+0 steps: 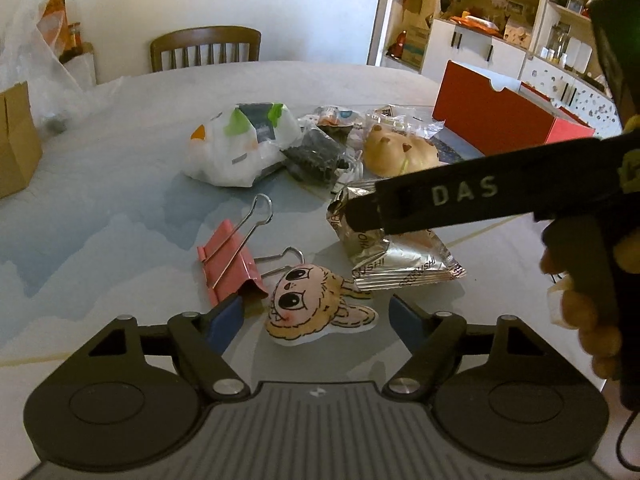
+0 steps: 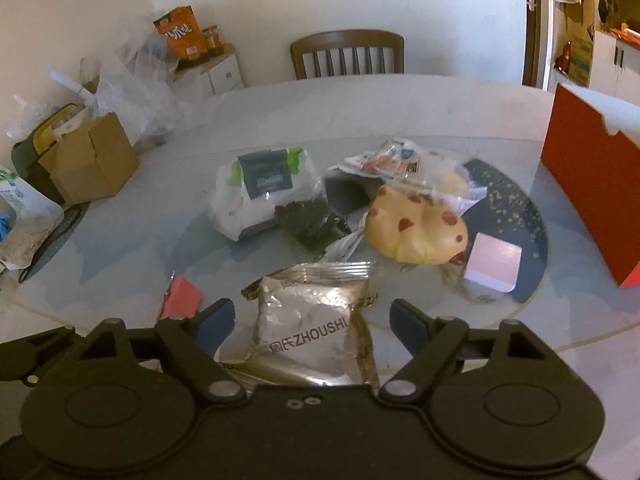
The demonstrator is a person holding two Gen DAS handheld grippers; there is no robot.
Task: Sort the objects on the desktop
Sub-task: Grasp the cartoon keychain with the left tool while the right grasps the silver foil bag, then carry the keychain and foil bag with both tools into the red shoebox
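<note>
The left gripper (image 1: 316, 320) hangs with its blue-tipped fingers spread wide over a cartoon face sticker (image 1: 316, 306) lying on the table (image 1: 100, 184). Just left of the sticker lies a pink binder clip (image 1: 230, 266). To the right, the right gripper (image 1: 362, 216) reaches in over a silver snack packet (image 1: 394, 256). Farther off lie a white wipes pack (image 1: 240, 144), a tan squishy toy (image 1: 400, 152) and a red box (image 1: 496, 116).

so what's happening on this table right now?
A person is sorting table clutter with two handheld grippers. The right gripper is open around a silver snack packet, not yet clamped. The left gripper is open over a cartoon-face charm beside a pink binder clip. A red box sits behind, to the right.
</note>
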